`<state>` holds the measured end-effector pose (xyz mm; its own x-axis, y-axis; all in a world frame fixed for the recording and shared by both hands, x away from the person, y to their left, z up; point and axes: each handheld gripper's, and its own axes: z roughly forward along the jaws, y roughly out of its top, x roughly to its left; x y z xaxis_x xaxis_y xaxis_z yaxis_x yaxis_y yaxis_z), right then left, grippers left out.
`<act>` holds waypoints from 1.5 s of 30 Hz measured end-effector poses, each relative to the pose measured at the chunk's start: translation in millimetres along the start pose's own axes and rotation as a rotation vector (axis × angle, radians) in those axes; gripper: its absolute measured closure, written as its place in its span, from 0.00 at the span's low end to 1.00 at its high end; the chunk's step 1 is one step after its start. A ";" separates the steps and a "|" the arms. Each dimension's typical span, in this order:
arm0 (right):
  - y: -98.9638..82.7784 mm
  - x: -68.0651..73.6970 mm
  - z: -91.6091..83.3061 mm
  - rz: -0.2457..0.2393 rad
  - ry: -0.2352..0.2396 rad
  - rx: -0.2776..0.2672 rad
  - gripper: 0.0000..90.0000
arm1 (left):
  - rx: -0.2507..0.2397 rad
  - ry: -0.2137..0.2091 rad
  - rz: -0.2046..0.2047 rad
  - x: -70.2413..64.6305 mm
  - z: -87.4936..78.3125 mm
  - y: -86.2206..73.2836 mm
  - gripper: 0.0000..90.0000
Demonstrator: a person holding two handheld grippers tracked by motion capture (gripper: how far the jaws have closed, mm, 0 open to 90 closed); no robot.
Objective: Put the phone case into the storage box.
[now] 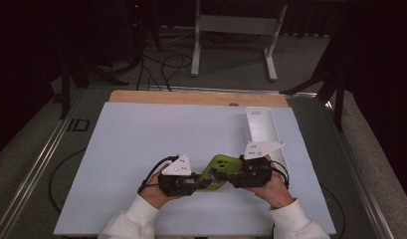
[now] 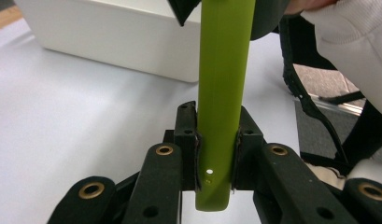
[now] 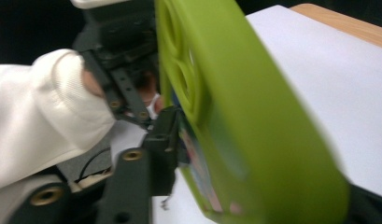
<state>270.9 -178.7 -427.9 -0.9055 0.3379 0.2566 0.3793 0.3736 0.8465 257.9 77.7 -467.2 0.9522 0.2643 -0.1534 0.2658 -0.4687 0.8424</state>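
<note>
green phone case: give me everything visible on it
The green phone case is lime green, matte and rubbery-looking, with rounded corners and round camera cutouts near one end; a small hole shows on its thin edge. It is held above the white table, between both hands, just left of the white bin. The left hand-held gripper clamps one end across its thickness, pads on both faces. The right hand-held gripper is at the other end; whether its pads press cannot be told.
</note>
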 end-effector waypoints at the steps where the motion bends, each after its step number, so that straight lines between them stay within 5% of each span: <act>1: -0.2 -0.4 -0.3 0.003 -0.002 -0.001 0.58 | -0.006 0.004 -0.004 0.4 -1.2 0.2 0.86; 8: -1.1 -0.5 -2.5 0.043 -0.112 -0.020 0.29 | -0.033 0.113 -0.018 1.8 -5.9 -0.3 0.86; 14: 0.4 -0.1 -4.3 0.070 -0.176 -0.049 0.16 | -0.041 0.195 -0.039 2.8 -6.1 0.5 0.86; 43: 2.9 4.7 -5.6 0.137 -0.293 -0.153 0.10 | -0.056 0.327 -0.071 -0.4 -3.2 3.3 0.86; 45: 2.9 4.3 -3.7 0.146 -0.308 -0.156 0.10 | -0.070 0.363 -0.078 -1.5 -2.8 4.0 0.86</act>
<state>267.4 -179.4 -422.6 -0.7356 0.6307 0.2475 0.4448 0.1741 0.8785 257.1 77.8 -462.2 0.8108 0.5843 -0.0359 0.3126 -0.3802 0.8705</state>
